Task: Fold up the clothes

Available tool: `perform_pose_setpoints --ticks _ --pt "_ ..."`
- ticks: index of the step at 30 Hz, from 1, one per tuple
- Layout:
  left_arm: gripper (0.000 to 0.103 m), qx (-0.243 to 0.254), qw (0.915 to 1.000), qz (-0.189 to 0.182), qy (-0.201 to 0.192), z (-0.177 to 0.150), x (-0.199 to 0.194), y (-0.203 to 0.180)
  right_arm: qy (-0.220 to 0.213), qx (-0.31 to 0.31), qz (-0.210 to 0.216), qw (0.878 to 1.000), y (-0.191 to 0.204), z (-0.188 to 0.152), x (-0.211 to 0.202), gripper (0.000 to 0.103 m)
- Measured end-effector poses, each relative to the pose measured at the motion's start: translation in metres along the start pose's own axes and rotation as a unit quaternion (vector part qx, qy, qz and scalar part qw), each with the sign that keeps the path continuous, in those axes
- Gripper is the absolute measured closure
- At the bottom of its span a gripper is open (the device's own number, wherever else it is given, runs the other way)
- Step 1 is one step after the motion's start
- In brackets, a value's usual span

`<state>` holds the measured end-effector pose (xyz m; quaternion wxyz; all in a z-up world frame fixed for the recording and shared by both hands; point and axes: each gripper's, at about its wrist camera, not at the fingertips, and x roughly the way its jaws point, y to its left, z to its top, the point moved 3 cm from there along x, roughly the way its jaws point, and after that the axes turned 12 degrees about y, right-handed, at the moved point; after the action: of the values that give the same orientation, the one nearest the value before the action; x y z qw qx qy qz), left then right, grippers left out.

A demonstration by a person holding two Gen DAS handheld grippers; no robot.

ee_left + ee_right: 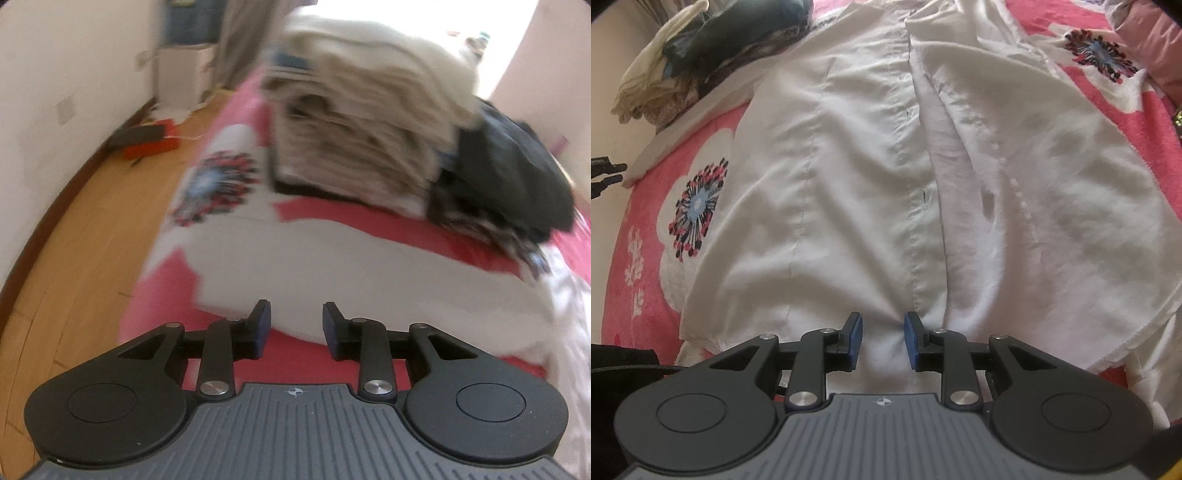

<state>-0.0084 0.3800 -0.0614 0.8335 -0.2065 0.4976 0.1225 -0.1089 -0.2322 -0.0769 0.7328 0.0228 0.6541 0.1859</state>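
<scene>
My right gripper (882, 341) fingers are spread, straddling the white shirt (886, 166) hem ahead on the bed (635, 266), ready to pinch. Left gripper (297, 330) fingers are spread, empty.

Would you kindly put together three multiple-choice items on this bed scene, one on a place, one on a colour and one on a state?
1. Where does the pile of folded clothes lie relative to the white shirt in the right wrist view?
A. At the upper left, beside the shirt
B. On top of the shirt's middle
C. On the floor

2. What is the main colour of the bedspread?
A. Green
B. Pink with white flower patches
C. Plain grey

3. How does the right tool stand?
A. Shut on a black garment
B. Out of view
C. Open, with shirt fabric showing between its fingers

Answers: 1 A, the pile sits at the shirt's upper left corner; 2 B, pink cloth with white flowers surrounds the shirt; 3 C, a gap shows between the blue pads.
</scene>
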Motion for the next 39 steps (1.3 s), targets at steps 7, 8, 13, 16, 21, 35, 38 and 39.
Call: perform_pose_setpoints --ticks 7,8,13,16,21,35,38,39 --pt "0.072 0.115 0.9926 -0.037 0.017 -0.020 0.004 -0.103 -0.038 0.007 0.013 0.999 -0.004 -0.011 -0.020 0.076" --pt "0.072 0.129 0.9900 -0.051 0.022 -0.030 0.004 -0.120 -0.044 0.012 0.015 0.999 -0.006 -0.013 -0.023 0.076" --pt "0.072 0.203 0.9706 -0.121 0.046 -0.077 0.003 -0.202 -0.068 0.044 0.021 0.997 -0.018 -0.023 -0.036 0.076" --pt "0.071 0.246 0.9537 -0.162 0.061 -0.105 0.002 -0.251 -0.095 0.059 0.011 0.994 -0.030 -0.029 -0.050 0.076" --pt "0.071 0.335 0.9156 -0.208 0.080 -0.160 0.000 -0.328 -0.136 0.086 -0.013 0.987 -0.060 -0.023 -0.072 0.076" --pt "0.071 0.450 0.8442 -0.263 0.126 -0.264 0.001 -0.406 -0.113 0.033 -0.133 0.984 -0.078 0.002 -0.063 0.072" --pt "0.071 0.470 0.8314 -0.267 0.129 -0.280 0.000 -0.410 -0.117 0.077 -0.141 0.980 -0.101 0.002 -0.073 0.068" --pt "0.071 0.477 0.8272 -0.267 0.129 -0.285 -0.001 -0.411 -0.121 0.101 -0.143 0.977 -0.111 0.000 -0.078 0.065"
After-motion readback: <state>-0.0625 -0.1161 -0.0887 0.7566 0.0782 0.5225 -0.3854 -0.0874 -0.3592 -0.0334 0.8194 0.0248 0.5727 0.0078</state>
